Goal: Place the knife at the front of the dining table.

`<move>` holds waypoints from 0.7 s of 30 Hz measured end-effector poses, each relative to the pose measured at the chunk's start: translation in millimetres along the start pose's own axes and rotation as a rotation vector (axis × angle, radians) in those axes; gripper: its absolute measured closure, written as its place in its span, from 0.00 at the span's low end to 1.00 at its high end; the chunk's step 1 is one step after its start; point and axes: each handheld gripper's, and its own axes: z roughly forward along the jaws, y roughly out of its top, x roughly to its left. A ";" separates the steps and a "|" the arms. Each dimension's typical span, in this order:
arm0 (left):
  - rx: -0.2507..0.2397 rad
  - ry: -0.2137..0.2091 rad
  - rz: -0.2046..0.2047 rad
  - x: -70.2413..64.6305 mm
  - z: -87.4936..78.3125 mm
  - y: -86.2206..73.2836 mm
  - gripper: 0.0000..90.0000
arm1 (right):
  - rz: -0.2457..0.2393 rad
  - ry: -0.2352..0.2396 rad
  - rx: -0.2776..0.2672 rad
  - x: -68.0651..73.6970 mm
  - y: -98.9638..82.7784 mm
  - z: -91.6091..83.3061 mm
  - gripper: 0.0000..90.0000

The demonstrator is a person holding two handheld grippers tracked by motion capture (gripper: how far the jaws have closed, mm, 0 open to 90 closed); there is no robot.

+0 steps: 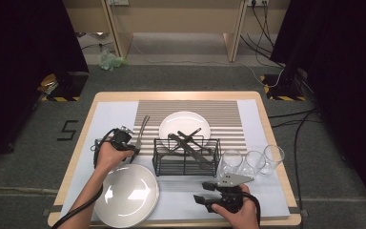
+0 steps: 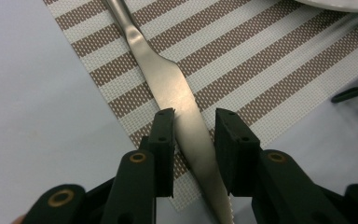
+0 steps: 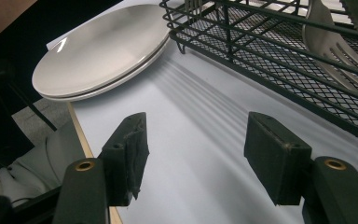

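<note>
At the left, the left gripper [image 2: 193, 128] stands over a table knife [image 2: 168, 84] that lies flat on the striped mat [image 2: 261, 60]; its jaws are a little apart, one on each side of the blade, and whether the pads press it cannot be told. The knife seems laid out, while more cutlery waits in the wire basket [image 1: 186, 156]. In the middle, a small plate [image 1: 185, 125] is behind the basket and a big plate [image 1: 126, 194] near the front edge. At the right, the right gripper [image 3: 193, 154] hangs open and empty over free surface [image 3: 200, 140], with three glasses [image 1: 250, 162] close.
</note>
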 end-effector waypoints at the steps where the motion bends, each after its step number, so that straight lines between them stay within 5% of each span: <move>1: 0.001 -0.002 0.001 0.1 0.5 0.9 0.76 | -0.001 0.000 0.001 0.0 0.0 0.0 0.44; 21: 0.000 -0.003 -0.013 0.7 12.8 22.6 0.74 | 0.000 0.001 -0.001 -0.1 0.0 -0.3 0.44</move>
